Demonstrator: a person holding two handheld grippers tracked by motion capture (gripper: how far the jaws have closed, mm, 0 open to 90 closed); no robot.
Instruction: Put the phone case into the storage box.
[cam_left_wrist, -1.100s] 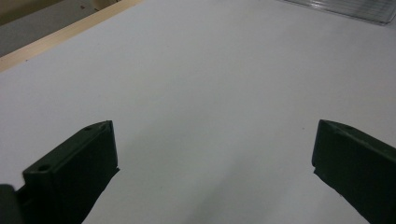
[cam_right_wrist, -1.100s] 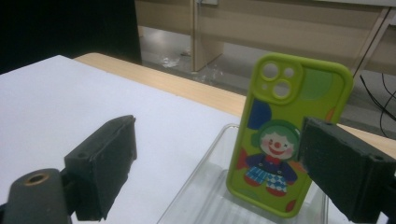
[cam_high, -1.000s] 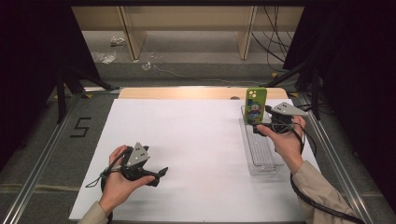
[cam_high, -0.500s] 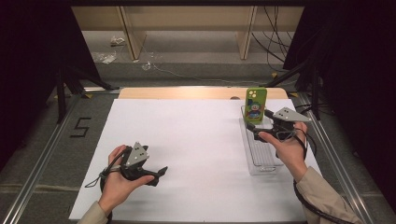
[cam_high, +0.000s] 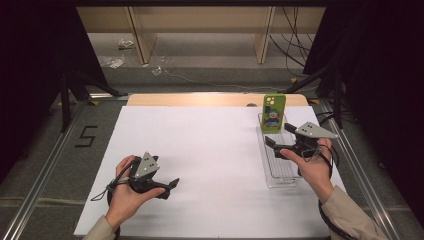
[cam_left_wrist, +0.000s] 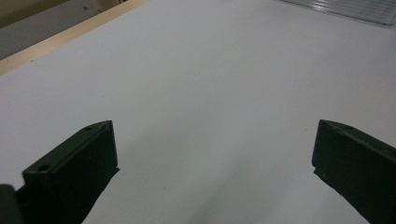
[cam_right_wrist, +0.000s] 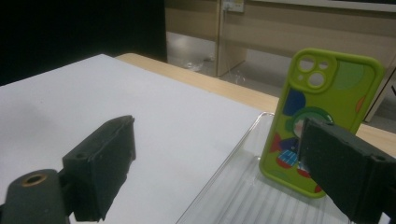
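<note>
- Item, phone case (cam_high: 273, 113): green, cartoon print, camera cut-outs at top. I see it upright at the far end of the clear tray (cam_high: 278, 174), at about 1 o'clock on the table from my seat. In the right gripper view it (cam_right_wrist: 327, 112) stands at 2 o'clock, partly behind my right-hand jaw, with no jaw touching it.
- Item, clear tray: ribbed, see-through, long axis running from 12 to 6 o'clock on the right side of the white sheet (cam_high: 200, 150). Holds the case and nothing else that I can make out.
- Item, right gripper (cam_high: 274, 145): held over the tray's middle, just at 6 o'clock of the case. Jaws stand wide apart, nothing between them.
- Item, left gripper (cam_high: 170, 186): parked at 7 o'clock on the sheet, resting in the hand. Jaws spread wide; its own view shows bare white sheet (cam_left_wrist: 210, 93) between them.
- Step in hand, as I judge it: the right gripper is hovering near the case with nothing gripped; I read it as lining up on the case.
- Next move, as I judge it: bring the open jaws to either side of the case's edges, square to it, then close gently; a skewed approach could tip the case over in the tray.
</note>
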